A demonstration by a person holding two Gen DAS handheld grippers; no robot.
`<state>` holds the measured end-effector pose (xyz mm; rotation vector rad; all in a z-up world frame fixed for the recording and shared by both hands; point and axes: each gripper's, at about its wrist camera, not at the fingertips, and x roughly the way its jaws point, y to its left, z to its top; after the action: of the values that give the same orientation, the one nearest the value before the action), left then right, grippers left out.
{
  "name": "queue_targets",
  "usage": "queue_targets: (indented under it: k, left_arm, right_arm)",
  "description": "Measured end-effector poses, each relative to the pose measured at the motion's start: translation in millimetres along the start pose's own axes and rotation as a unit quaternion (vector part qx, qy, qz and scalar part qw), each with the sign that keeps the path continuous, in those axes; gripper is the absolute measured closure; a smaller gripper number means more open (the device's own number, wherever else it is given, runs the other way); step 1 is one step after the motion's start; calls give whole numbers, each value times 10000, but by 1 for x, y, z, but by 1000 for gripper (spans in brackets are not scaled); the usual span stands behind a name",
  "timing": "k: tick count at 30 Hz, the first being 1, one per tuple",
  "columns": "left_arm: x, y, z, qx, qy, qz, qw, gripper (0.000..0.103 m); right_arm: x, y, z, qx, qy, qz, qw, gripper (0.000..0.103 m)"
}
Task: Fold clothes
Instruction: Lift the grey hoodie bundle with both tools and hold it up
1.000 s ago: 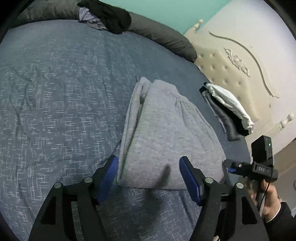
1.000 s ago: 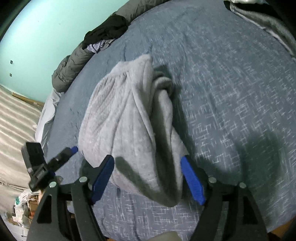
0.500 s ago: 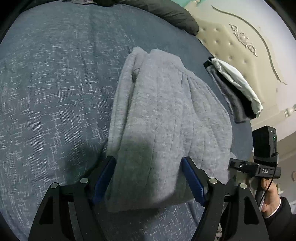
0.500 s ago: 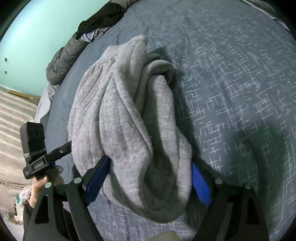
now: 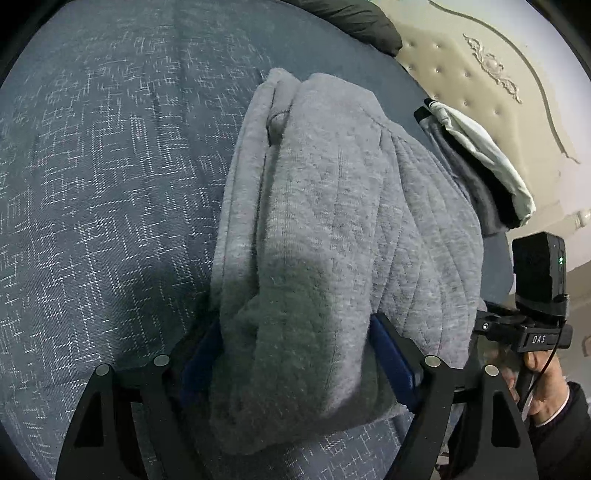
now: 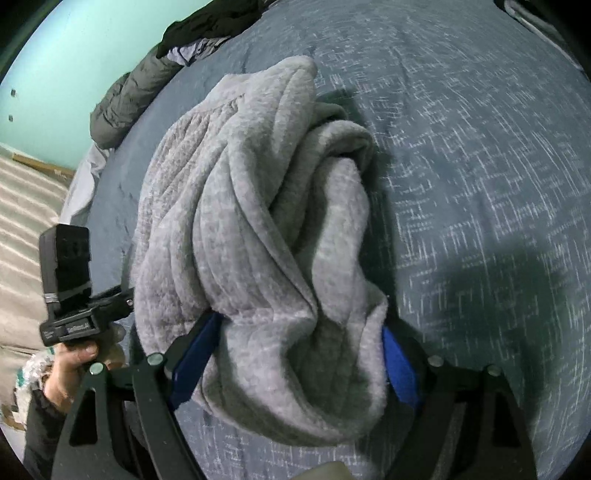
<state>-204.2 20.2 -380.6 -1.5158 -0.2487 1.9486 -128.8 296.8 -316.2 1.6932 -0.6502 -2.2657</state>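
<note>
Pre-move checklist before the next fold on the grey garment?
1. Left gripper straddles the near edge of the grey fleece garment: ok.
2. Right gripper straddles the same edge: ok.
3. Jaws clamped on the fabric: cannot tell, blue pads sit wide apart.
4. Garment flat: not ok, twisted and bunched at the right gripper.
5. Bare blue patterned bedspread beyond for laying down: ok.
6. Folded clothes stack by the headboard apart from the garment: ok.

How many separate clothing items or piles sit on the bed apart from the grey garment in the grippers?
2: a folded stack of dark and white clothes at the bed edge by the cream headboard, and a black crumpled heap on the far side near the teal wall. Others may be out of view.
</note>
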Motion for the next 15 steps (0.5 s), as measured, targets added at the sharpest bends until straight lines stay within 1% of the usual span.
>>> queue_targets:
  k: [2,4,6,9,12,15]
  left_arm:
    - [2,-2,0,19,7,1,10000,28]
    - [2,-4,0,33,8,12,10000,36]
    - [1,-6,0,29,1,38,10000,38]
    - [1,-7,1,44,-3,63,10000,39]
    - [3,-5,1,-35,-11,51,10000,37]
    - [5,-6,2,-41,-60,125,9999,37]
  right_arm:
    - [3,5,3,-44,25,-2,10000,30]
    - [7,9,7,-88,50,-5,9999,43]
    - [10,13,9,-141,62,-24,9999,50]
    - [15,17,13,-180,71,-23,9998,51]
    - [21,14,16,-78,106,60,9999,48]
    - [24,18,20,-163,114,4,9998,48]
